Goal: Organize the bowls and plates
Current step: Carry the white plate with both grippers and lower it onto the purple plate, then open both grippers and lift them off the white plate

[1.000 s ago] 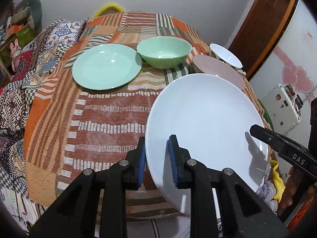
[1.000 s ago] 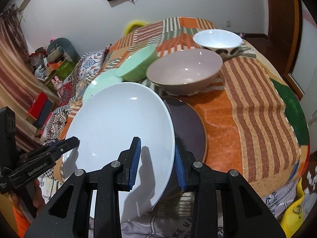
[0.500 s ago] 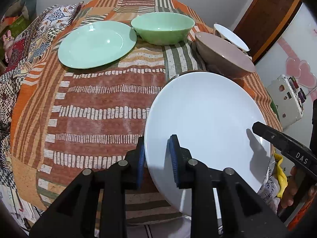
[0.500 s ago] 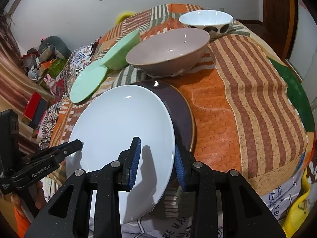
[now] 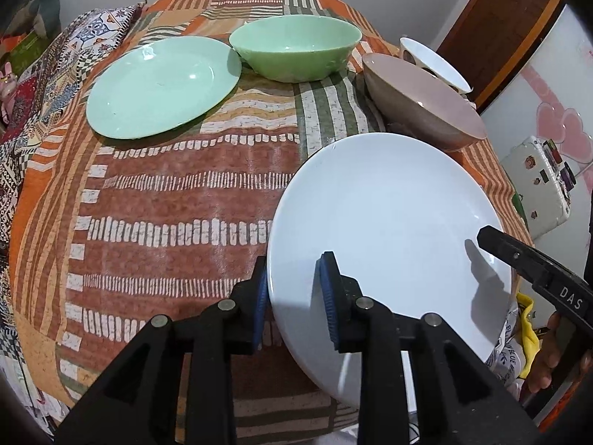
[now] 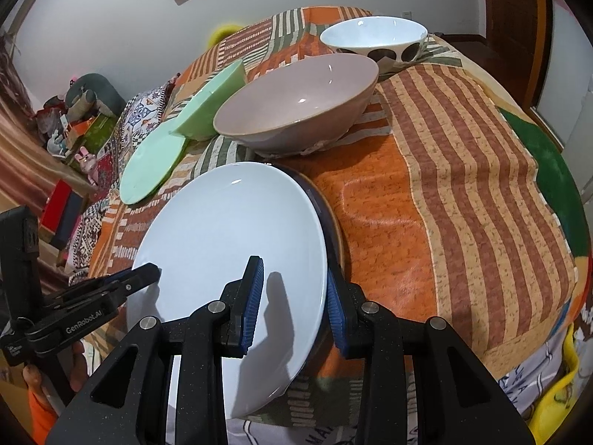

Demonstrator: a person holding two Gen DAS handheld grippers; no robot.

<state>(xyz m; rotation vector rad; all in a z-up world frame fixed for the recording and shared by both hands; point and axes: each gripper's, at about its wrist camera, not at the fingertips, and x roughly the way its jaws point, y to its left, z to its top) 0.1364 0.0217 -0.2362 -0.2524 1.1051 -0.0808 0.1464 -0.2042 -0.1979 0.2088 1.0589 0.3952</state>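
Observation:
Both grippers hold a large white plate by opposite rims, low over the table's near edge. My left gripper has its blue pads on either face of the left rim, and its jaws are opening. My right gripper is shut on the right rim. A dark plate lies under the white one, only its right edge showing. Behind stand a pinkish-brown bowl, a green bowl, a green plate and a white bowl with dark spots.
A patchwork cloth in orange, brown and green covers the round table. A person's hand grips the right tool. A white appliance stands off to the right, and cluttered shelves to the left.
Both grippers have sunk toward the table with the white plate. The plate now covers almost all of the dark plate, which showed widely a second ago.

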